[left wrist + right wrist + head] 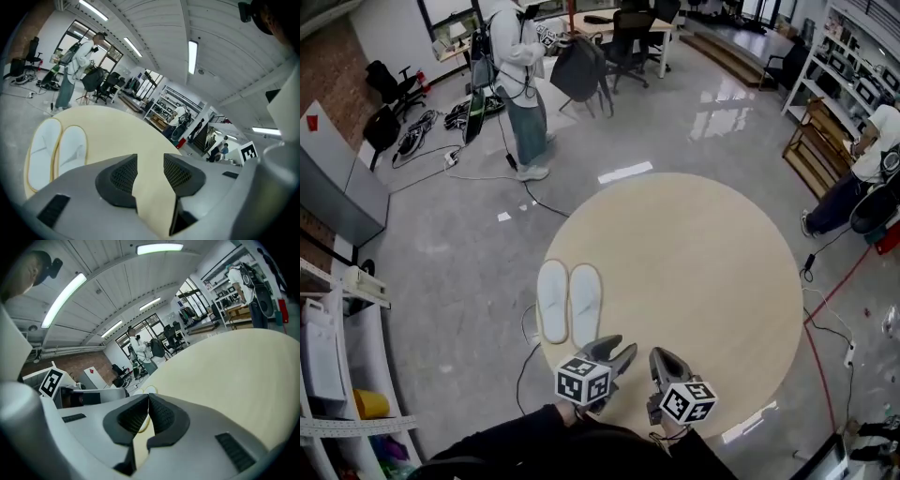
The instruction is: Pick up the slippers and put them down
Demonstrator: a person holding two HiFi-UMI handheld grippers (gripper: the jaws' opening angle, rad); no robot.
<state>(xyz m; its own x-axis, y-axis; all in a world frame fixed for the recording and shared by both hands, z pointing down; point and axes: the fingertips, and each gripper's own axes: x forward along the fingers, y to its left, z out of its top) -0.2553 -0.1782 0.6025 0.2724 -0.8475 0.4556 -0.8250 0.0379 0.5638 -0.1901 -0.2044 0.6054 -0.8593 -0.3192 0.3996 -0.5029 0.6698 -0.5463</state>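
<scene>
table edge: the round table is seen bare across its right and far parts; only its left rim is taken up.
slippers: the white slippers are laid flat, side by side and touching, near that left rim.
left gripper: the left gripper is held over the near edge, tipped down, jaws parted a little, with nothing between them.
right gripper: the right gripper is held just right of it, jaws pressed together, nothing held.
around: a floor cable is trailed by the near left rim; a shelf is stood near left; a standing person and chair are seen well apart, far left.
</scene>
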